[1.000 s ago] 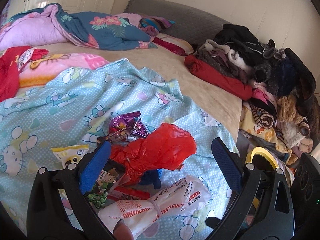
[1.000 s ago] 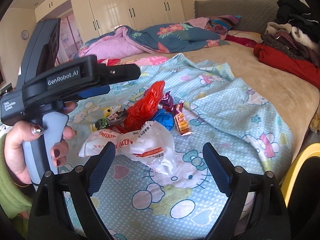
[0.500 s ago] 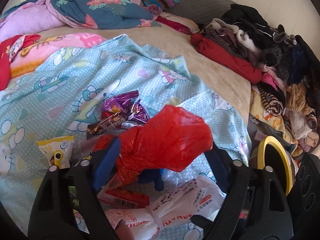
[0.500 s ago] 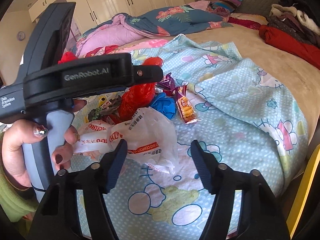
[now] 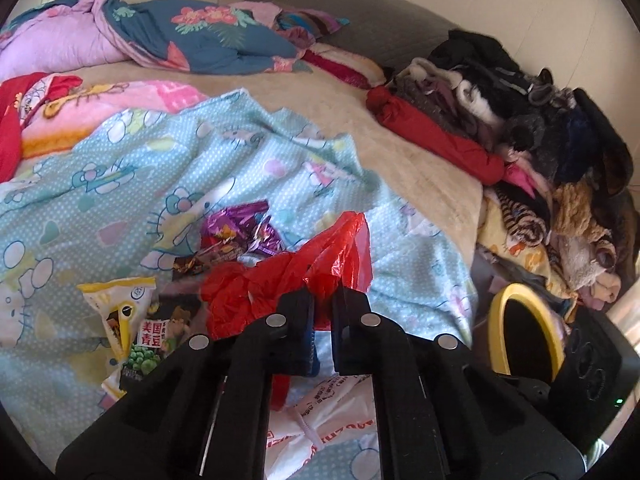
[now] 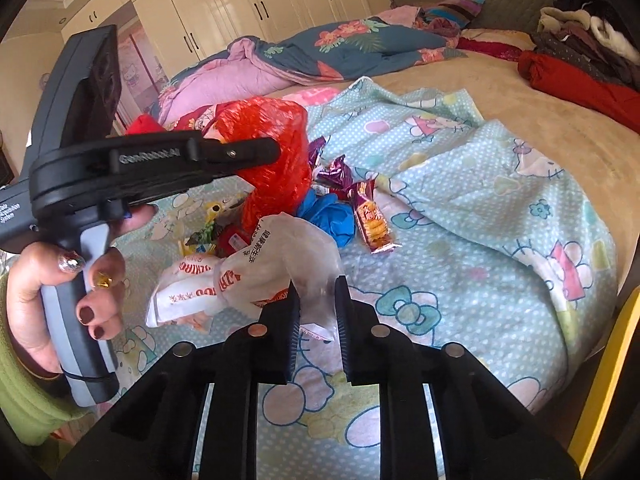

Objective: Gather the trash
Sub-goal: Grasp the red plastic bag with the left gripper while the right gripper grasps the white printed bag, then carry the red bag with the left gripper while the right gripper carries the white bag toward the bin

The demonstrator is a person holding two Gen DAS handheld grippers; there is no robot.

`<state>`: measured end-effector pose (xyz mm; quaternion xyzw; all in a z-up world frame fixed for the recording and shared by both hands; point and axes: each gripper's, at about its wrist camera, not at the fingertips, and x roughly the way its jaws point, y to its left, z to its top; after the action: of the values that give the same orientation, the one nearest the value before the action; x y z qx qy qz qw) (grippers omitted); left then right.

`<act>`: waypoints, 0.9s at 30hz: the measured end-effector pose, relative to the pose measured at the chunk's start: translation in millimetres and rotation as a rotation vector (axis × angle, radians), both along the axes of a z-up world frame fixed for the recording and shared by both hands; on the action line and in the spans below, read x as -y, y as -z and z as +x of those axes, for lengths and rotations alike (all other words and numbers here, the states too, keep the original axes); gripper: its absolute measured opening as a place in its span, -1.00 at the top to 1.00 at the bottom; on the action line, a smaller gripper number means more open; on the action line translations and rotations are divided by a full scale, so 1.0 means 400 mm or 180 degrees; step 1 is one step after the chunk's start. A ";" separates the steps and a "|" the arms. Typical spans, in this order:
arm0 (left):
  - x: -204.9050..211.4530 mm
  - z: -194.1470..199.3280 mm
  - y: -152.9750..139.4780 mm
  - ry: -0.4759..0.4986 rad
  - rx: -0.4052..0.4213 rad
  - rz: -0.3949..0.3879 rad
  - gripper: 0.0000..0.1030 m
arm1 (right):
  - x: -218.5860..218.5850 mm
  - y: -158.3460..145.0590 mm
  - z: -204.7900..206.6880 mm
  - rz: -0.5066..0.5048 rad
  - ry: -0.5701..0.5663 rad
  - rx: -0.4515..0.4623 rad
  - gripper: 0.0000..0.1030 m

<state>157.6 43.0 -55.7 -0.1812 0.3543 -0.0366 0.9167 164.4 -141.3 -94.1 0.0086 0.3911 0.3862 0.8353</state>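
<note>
Left gripper: jaws have gone from fully spread a second ago to closed, pinched on the red plastic bag. The thin film is bunched between the fingertips; in the right wrist view the bag stands raised above the litter, clamped at the black fingers of the left tool. Finding: the bag is secured.

Right gripper: jaws are closing, narrowed from wide spread a second ago. A fold of the white printed plastic bag sits between the pads, and both pads appear to bear on it. A narrow gap remains, consistent with crumpled film filling it. The bag's bulk rests on the bedding.

Judgement: both tools moved from approach to grasp within the last second, so two pieces of trash are ready to lift. The slippery film may pull free if raised sharply.

Outstanding litter on the blue cartoon sheet: a blue crumpled item, an orange-and-purple snack wrapper, purple foil wrappers, a yellow-white packet and a green-pea snack pack.

A yellow-rimmed bin stands just off the bed's edge, the probable receptacle. A heap of clothes occupies the far side of the bed.
</note>
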 end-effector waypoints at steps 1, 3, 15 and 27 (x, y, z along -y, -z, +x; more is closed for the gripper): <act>-0.001 -0.007 -0.012 0.0003 0.0053 -0.0028 0.95 | 0.004 -0.004 -0.002 0.0008 0.0007 0.0015 0.69; -0.001 -0.021 -0.037 0.0009 0.0165 -0.0065 0.95 | 0.016 -0.015 -0.006 0.0024 0.0039 0.0063 0.70; 0.000 -0.081 -0.162 0.0012 0.0610 -0.0291 0.95 | 0.113 -0.087 -0.006 0.0346 0.0271 0.0235 0.72; 0.025 -0.103 -0.201 0.0066 0.0720 -0.0338 0.95 | 0.231 -0.138 0.013 0.0551 0.0697 0.0347 0.72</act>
<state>116.2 33.1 24.8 -0.2205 0.2480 -0.0849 0.9395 169.7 -233.8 -38.8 0.1022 0.3072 0.3249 0.8886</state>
